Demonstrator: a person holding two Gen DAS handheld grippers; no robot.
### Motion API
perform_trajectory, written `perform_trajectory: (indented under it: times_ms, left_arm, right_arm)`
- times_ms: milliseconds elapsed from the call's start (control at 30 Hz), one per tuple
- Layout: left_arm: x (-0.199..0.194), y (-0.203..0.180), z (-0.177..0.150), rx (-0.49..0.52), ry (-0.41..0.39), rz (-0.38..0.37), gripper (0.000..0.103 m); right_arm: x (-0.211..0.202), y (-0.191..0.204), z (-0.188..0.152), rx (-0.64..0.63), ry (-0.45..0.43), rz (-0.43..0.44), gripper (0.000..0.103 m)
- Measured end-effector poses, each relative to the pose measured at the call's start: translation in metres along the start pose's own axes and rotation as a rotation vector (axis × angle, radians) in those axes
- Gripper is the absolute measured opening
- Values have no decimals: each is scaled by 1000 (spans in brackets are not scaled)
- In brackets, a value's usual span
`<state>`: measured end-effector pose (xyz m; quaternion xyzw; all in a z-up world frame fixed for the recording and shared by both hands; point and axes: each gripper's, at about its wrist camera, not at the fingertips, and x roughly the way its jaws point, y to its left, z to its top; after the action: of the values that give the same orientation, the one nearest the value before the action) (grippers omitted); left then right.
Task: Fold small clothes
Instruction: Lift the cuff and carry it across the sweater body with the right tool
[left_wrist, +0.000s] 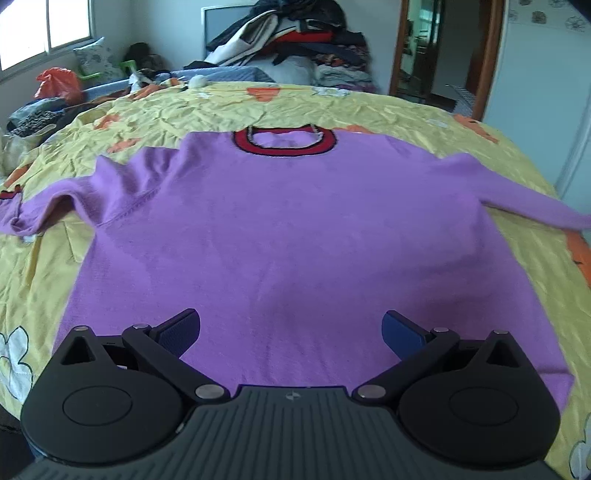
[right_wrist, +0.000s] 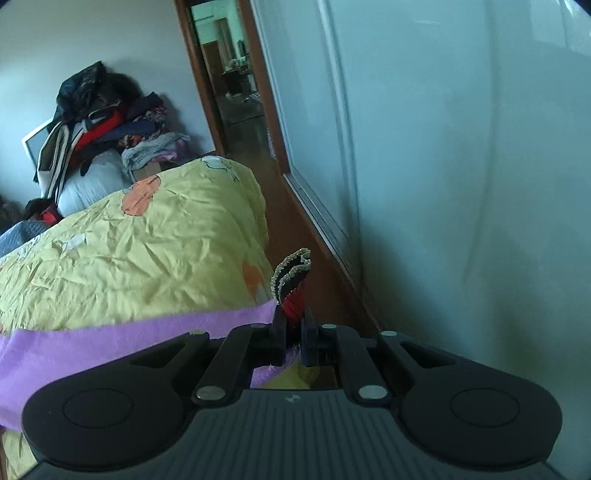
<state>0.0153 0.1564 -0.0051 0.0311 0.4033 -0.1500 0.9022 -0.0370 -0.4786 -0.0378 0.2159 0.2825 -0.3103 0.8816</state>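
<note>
While the purple sweater (left_wrist: 295, 229) lies spread flat on the yellow bedspread (left_wrist: 221, 107), neck end away from the camera, the left gripper (left_wrist: 291, 332) hangs over its lower hem with both blue pads wide apart and nothing between them. You can see the red collar (left_wrist: 284, 142) with its dark edging at the far end, and 1 sleeve (left_wrist: 55, 199) bunches out to the left with a bit of red cuff showing at the frame edge.

Over on the other side, the right gripper (right_wrist: 293, 334) is clamped tight on the sleeve cuff (right_wrist: 291, 284), the red ribbed part with black and white striped trim poking up past the fingertips. That sleeve runs off the bed's edge, next to the wooden door frame (right_wrist: 207, 92).

Behind the bed there's a big clothes pile (left_wrist: 291, 40), plus an orange plastic bag (left_wrist: 59, 83) by the window.
</note>
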Motion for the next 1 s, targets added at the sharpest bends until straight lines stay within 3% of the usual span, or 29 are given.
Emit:
perform_trajectory:
  times_ms: [167,300,400,533,733,1000]
  left_arm:
    - [-8,4,-5,11,-14,8,103]
    - [-10,16,-9,-12,-9,31,103]
    - [-15,30,-13,-18,-14,72,103]
    - [-22,57,-22,-38,-17,141,103]
    - [-30,105,-32,-115,7,224,103]
    - [-40,132,-43,-171,13,285,103]
  right_arm:
    - [-39,60,10,-39,-136,117,7]
    - [-72,157,23,-140,-207,271,7]
    - [-90,239,13,-211,-222,394,7]
    - [-103,350,-24,-296,-185,559,7]
    - [-109,475,-108,-477,-109,686,7]
    - [-124,541,-176,-579,-19,760,7]
